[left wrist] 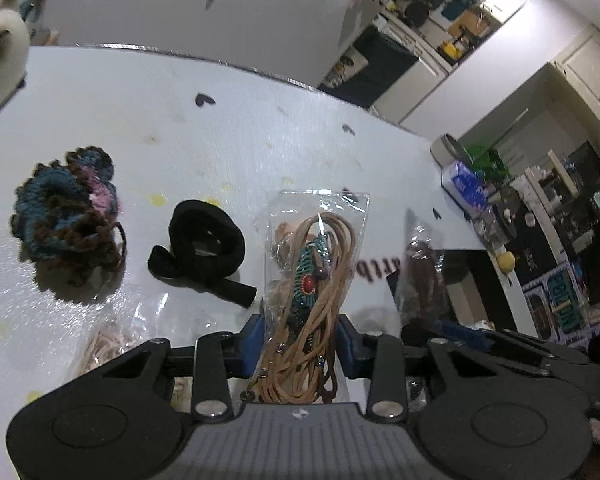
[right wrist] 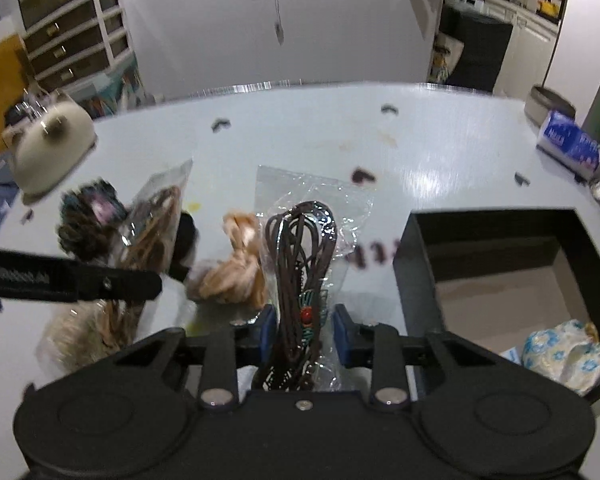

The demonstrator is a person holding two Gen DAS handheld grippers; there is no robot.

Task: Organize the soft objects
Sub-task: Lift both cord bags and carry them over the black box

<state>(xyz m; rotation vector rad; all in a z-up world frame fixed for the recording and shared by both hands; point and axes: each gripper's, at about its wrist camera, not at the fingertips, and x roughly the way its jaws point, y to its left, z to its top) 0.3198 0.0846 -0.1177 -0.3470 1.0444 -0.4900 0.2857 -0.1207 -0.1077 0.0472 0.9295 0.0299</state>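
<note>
My left gripper [left wrist: 300,344] is shut on a clear bag of tan cord with a teal and red pendant [left wrist: 316,264], held above the white table [left wrist: 220,120]. My right gripper [right wrist: 304,332] is shut on a clear bag of dark brown cord with a teal pendant [right wrist: 300,256]. A crocheted blue, brown and pink piece [left wrist: 68,212] and a black fabric band [left wrist: 204,244] lie on the table to the left. An orange fuzzy bundle [right wrist: 236,264] lies ahead of the right gripper. The left gripper's arm [right wrist: 68,280] crosses the right wrist view.
A black open box [right wrist: 420,280] stands at the right with a floral white cloth [right wrist: 564,356] inside. A tissue pack [right wrist: 568,144] and a round tin [right wrist: 548,104] sit at the far right edge. A cream plush thing [right wrist: 48,144] sits at the far left. More bagged cords [right wrist: 152,224] lie at left.
</note>
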